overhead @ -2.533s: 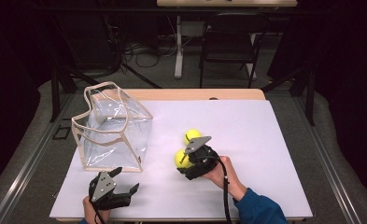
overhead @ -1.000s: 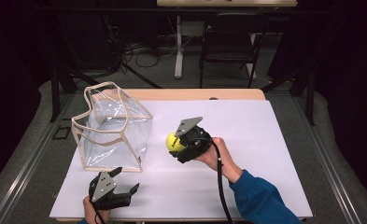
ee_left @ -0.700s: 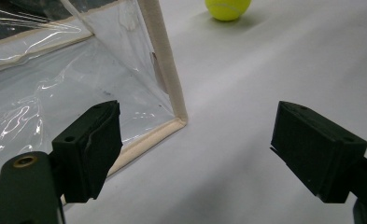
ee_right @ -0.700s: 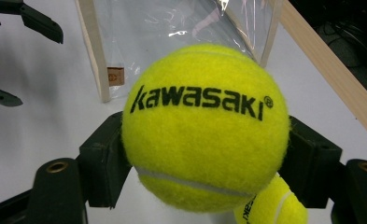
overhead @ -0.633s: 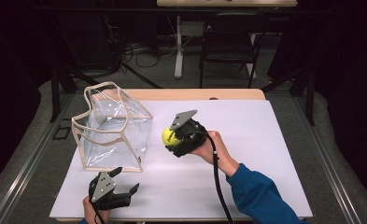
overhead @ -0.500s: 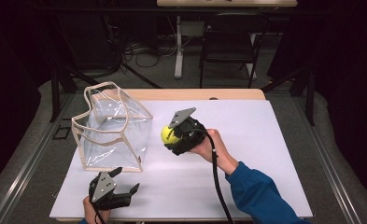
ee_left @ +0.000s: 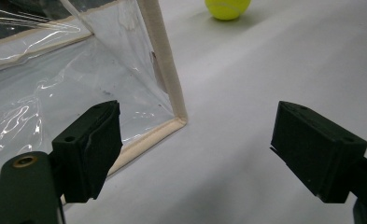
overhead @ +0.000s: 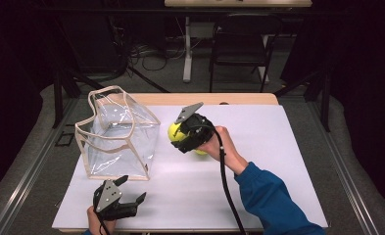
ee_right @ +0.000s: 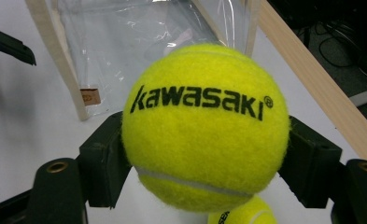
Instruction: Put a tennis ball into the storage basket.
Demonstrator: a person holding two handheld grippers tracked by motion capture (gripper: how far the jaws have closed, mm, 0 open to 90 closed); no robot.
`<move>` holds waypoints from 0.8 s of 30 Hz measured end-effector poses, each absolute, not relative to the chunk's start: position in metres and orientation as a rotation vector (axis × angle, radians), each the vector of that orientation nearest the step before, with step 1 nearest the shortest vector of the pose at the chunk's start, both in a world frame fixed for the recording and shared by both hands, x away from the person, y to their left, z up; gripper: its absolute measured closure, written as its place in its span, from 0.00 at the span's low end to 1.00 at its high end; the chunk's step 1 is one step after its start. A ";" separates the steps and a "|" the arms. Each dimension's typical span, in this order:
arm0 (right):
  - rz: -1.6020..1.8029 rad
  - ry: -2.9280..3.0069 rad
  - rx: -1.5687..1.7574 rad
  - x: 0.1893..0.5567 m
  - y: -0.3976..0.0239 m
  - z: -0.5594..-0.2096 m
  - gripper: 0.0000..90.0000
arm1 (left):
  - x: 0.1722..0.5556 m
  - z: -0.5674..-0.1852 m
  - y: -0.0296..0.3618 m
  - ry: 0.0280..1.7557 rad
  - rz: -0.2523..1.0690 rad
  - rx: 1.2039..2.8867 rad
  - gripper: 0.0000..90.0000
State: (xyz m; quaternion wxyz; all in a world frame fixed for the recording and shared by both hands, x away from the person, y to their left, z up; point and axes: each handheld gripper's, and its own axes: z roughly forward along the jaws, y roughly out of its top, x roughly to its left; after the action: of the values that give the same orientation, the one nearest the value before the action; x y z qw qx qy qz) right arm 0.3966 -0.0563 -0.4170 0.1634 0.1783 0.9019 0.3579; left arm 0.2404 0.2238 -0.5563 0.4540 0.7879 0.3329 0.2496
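My right gripper is shut on a yellow tennis ball, held off the table just right of a clear plastic bag with beige trim. In the right gripper view the ball, printed "kawasaki", sits pressed between both jaws, with the bag behind it. A second tennis ball lies on the white table cover under my right hand, and is also seen below the held one. My left gripper rests open near the front edge, jaws wide apart by the bag's near corner.
The white cover lies on a wooden table whose bare edge runs along the back. The bag stands upright with its top open. A dark chair and cables are on the floor beyond the table.
My right gripper has lifted one ball off the table and carried it left and up toward the bag. The other ball stayed on the table. The left gripper has not moved.
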 end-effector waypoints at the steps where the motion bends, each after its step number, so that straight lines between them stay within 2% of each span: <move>1: 1.023 2.569 0.513 0.398 -0.056 -0.416 0.29 | 0.240 -0.557 0.224 0.824 0.614 1.946 0.18; 24: 1.001 2.564 0.554 0.427 -0.049 -0.404 0.29 | 0.241 -0.557 0.224 0.817 0.616 1.943 0.18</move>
State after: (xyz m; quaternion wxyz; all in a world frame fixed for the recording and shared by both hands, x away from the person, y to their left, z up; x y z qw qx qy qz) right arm 0.4268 -0.0494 -0.4039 0.1660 0.1946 0.9006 0.3514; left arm 0.2406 0.2243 -0.5565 0.4554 0.7876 0.3314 0.2499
